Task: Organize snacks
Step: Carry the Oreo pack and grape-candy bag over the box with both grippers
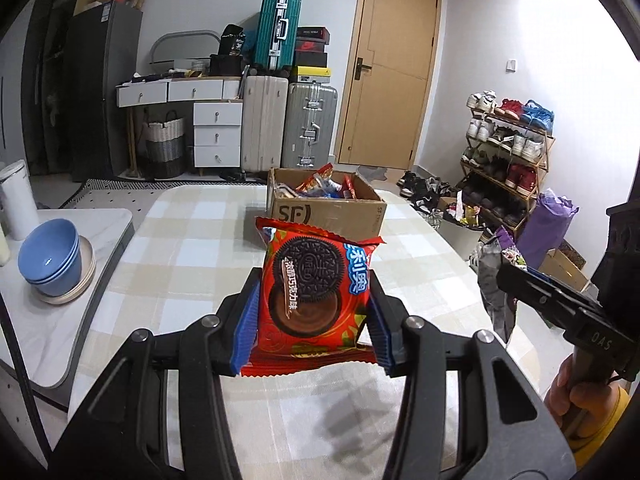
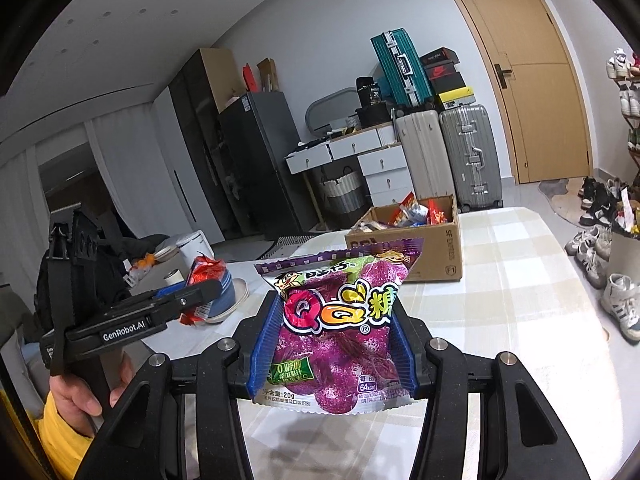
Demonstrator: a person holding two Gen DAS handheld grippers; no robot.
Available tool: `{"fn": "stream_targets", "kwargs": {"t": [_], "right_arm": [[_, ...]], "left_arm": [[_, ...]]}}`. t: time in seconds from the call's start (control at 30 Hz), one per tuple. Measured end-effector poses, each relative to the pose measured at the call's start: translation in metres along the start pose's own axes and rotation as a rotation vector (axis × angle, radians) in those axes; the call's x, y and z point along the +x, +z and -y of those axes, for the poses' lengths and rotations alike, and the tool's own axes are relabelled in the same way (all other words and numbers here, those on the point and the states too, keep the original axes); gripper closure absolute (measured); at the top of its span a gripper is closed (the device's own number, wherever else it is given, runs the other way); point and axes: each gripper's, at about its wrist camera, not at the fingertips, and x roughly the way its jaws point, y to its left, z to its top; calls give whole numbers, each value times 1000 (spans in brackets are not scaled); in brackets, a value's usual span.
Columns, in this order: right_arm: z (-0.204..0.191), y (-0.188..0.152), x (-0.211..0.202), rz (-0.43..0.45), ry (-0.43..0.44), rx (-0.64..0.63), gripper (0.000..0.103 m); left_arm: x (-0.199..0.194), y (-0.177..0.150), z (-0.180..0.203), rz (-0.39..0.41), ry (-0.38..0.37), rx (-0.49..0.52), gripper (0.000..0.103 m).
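A red Oreo packet (image 1: 316, 292) is clamped upright between the blue pads (image 1: 247, 320) of the left gripper (image 1: 314, 320), held in the air above the checked tablecloth (image 1: 180, 248). Beyond the packet, further along the table, a cardboard box (image 1: 326, 208) is seen, open at the top and filled with assorted snack wrappers. The red packet is well apart from the box, nearer the camera.

A purple QQ gummy bag (image 2: 340, 328) is gripped at its lower sides by the blue pads (image 2: 264, 340) of the right gripper (image 2: 334, 344), also raised clear of the tablecloth. The box lies behind this bag and slightly to its right in the right wrist view, not touching it.

To the left of the box, on a separate white side table (image 1: 60, 320), stacked blue bowls (image 1: 50, 256) are set on a pale plate. Each gripper handle is held by a hand (image 2: 76, 396) with a yellow sleeve (image 2: 60, 440).
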Motion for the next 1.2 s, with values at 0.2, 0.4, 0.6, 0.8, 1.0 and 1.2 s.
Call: {"fn": "stream_targets", "kwargs": {"t": [0.2, 0.4, 0.6, 0.8, 1.0, 1.2], "right_arm": [[-1, 5, 11, -9, 2, -8, 52], [6, 14, 27, -20, 18, -10, 52], [24, 41, 55, -42, 39, 3, 52], [45, 88, 88, -54, 65, 26, 52], [72, 144, 143, -84, 30, 46, 52], [101, 185, 207, -125, -15, 53, 52]], "left_arm": [[12, -3, 0, -28, -18, -5, 58], [38, 7, 2, -48, -41, 12, 58], [83, 37, -5, -73, -72, 6, 58], [142, 83, -17, -101, -57, 20, 58], [216, 154, -33, -108, -59, -2, 58], [297, 215, -30, -117, -54, 28, 58]]}}
